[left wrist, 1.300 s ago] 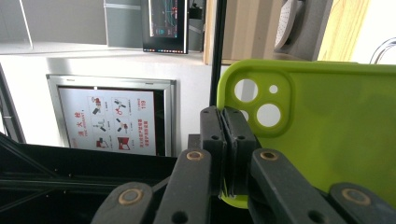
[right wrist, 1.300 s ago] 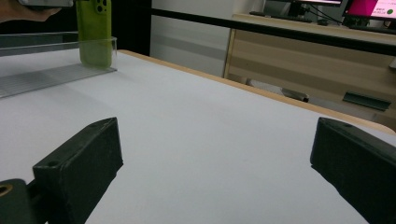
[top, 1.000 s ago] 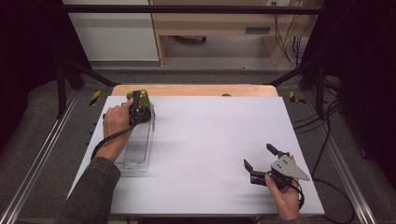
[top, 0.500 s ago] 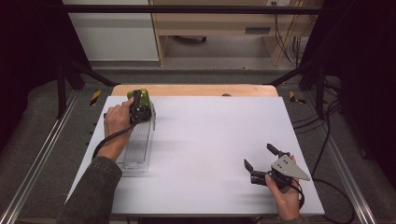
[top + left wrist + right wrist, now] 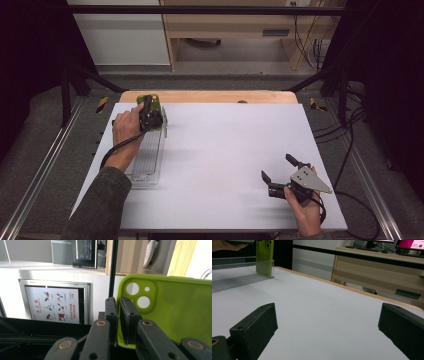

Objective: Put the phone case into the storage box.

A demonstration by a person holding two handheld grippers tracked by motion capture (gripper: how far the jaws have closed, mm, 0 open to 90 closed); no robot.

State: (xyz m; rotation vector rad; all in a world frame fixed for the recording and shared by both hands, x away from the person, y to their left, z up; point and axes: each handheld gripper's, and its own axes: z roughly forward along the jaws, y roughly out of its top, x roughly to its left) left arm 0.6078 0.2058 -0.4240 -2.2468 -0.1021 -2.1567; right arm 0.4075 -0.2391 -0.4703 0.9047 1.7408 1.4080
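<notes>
A lime-green phone case point(image 5: 150, 99) stands upright at the far end of a clear ribbed tray point(image 5: 148, 161) on the left of the white table point(image 5: 225, 145). My left gripper point(image 5: 149, 118) comes down on the case from above. In the left gripper view its jaws point(image 5: 117, 303) pinch the case's rim point(image 5: 175, 310) close by the camera holes; they have just been opening slightly, with the rim still between them. My right gripper point(image 5: 276, 167) rests low at the table's near right, open with nothing between its fingers point(image 5: 328, 312). From there the case point(image 5: 264, 257) shows far off.
A wooden strip point(image 5: 210, 96) runs along the table's far edge, with a cabinet and shelving behind it. Metal rails point(image 5: 47, 165) flank the table. Cables point(image 5: 350, 150) hang off the right side. White tabletop lies between the tray and the right gripper.
</notes>
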